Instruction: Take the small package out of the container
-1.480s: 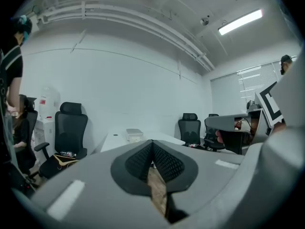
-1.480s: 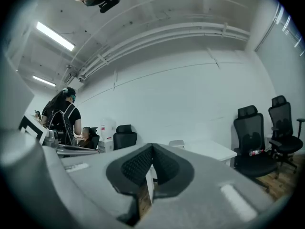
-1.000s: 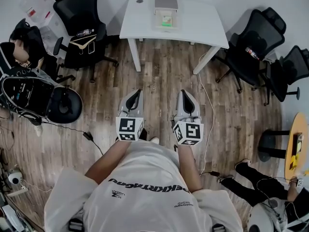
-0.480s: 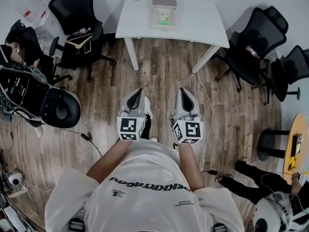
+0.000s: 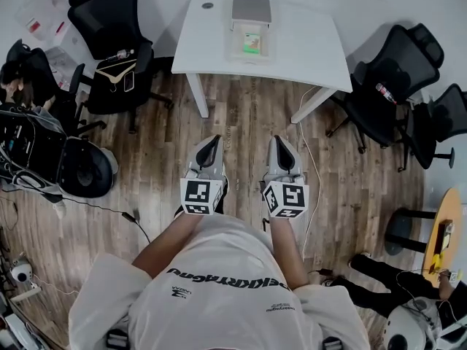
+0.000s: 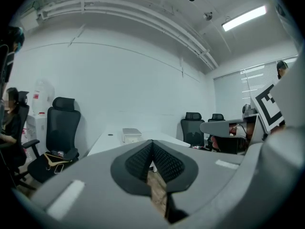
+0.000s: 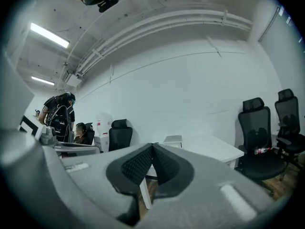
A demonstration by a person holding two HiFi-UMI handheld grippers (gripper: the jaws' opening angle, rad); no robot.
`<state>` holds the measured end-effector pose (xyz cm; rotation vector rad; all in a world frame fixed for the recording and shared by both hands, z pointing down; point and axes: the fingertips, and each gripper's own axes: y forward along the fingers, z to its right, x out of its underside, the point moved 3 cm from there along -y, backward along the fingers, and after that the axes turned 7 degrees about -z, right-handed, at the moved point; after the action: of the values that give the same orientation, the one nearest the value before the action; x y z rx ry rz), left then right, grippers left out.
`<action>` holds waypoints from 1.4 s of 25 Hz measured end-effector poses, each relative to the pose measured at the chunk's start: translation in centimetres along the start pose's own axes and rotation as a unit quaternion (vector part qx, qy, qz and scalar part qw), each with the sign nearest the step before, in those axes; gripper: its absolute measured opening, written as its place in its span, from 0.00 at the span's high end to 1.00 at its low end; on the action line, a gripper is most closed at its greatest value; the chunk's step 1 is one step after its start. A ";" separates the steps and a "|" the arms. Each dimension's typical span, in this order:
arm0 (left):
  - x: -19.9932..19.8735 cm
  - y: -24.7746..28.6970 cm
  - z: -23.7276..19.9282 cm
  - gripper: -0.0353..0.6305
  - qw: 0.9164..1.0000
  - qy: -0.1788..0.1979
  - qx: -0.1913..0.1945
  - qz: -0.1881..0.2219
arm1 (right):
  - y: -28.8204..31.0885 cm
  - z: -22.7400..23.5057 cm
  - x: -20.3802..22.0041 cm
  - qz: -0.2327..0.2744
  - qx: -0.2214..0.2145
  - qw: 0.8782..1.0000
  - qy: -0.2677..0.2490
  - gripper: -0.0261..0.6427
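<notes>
Both left gripper [image 5: 211, 141] and right gripper [image 5: 279, 141] are closed, empty; approach the table [image 5: 314, 46], open over the package [image 5: 252, 43] in the container [image 5: 237, 50].

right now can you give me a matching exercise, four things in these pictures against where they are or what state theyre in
Things:
1. container
2. left gripper
3. hanger
4. yellow round table

Matches:
A. fingers shut, nothing between them
B. at the right edge of the head view
C. on the white table
D. on the seat of a black chair

Pairs: 1-C, 2-A, 3-D, 4-B
</notes>
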<state>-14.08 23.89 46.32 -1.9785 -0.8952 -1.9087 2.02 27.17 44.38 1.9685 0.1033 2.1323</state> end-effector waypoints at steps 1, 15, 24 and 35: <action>-0.3 1.0 -0.5 0.94 1.000 0.000 0.000 -0.001 | 1.0 0.4 -0.3 0.000 0.001 1.000 0.000 0.96; -6.3 13.8 -7.2 0.94 1.000 -0.012 -0.002 -0.004 | 15.0 4.2 -5.9 -0.010 0.007 1.000 -0.001 0.96; -8.6 20.0 -10.1 0.94 1.000 -0.010 0.011 -0.004 | 21.2 6.1 -8.2 -0.016 0.019 1.000 -0.003 0.96; -9.8 23.7 -11.7 0.94 1.000 -0.016 0.024 -0.004 | 24.7 6.8 -9.5 -0.017 0.034 0.999 -0.012 0.96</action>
<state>-9.39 -3.82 43.64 -1.9859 -0.9514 -1.8465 6.32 0.42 40.94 2.0144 0.2068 2.1098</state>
